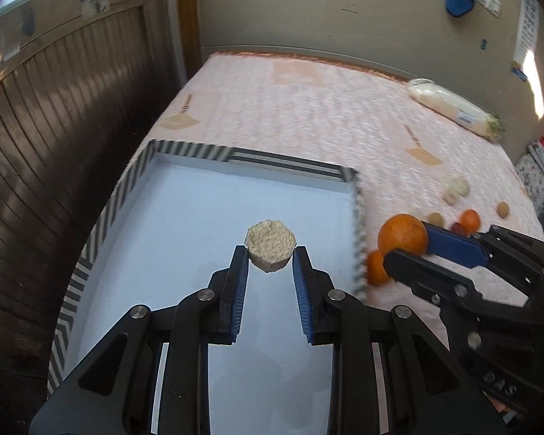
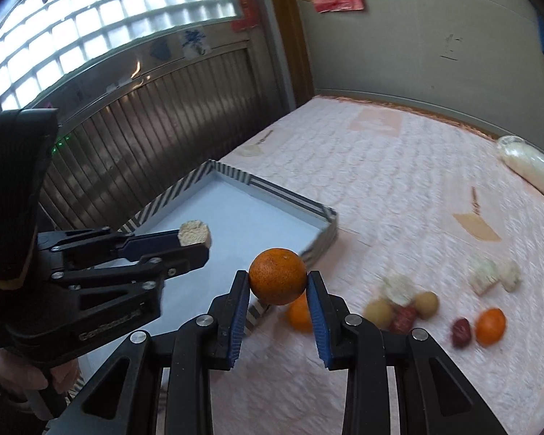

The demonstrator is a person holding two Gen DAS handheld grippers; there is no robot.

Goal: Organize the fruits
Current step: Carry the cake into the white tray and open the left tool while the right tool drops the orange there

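Left gripper (image 1: 271,253) pinching a beige chunk (image 1: 270,245) over the striped tray (image 1: 170,148), right gripper (image 2: 278,286) pinching an orange (image 2: 277,276) above the bed (image 2: 399,188); that round fruit could squirt out.

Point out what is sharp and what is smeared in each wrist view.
Left wrist view: the beige chunk in the left gripper is crisp, while the bedspread and tray rim are motion-smeared. Right wrist view: the held orange is sharp, while the loose fruits are blurred.
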